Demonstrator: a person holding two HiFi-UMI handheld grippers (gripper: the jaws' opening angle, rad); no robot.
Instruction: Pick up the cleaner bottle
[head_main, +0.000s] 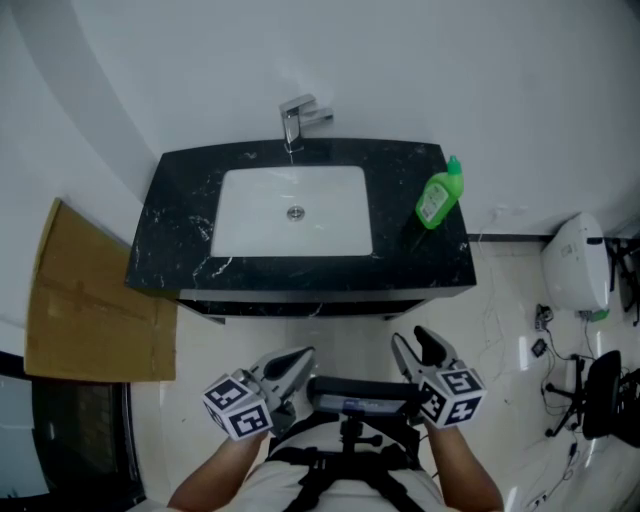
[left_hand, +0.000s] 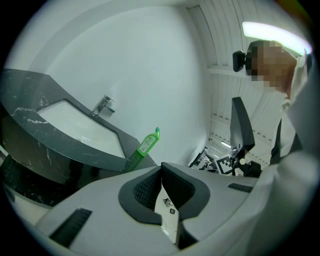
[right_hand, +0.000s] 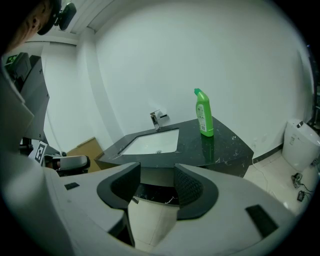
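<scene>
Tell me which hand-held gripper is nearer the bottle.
Right. The right hand-held gripper hangs before the counter, nearly facing the bottle; the left hand-held gripper hangs farther off, before the sink.

Bathroom; black marbled vanity counter (head_main: 170, 235) at frame centre, with a white sunk basin (head_main: 290, 235) and a chrome tap (head_main: 296, 118) at the wall behind; white toilet (head_main: 575, 262) at right edge; glossy pale floor tiles (head_main: 500, 300); green cleaner bottle (head_main: 438, 195) upright on the counter's right end; plain white walls; flattened cardboard (head_main: 80, 300) at left.
</scene>
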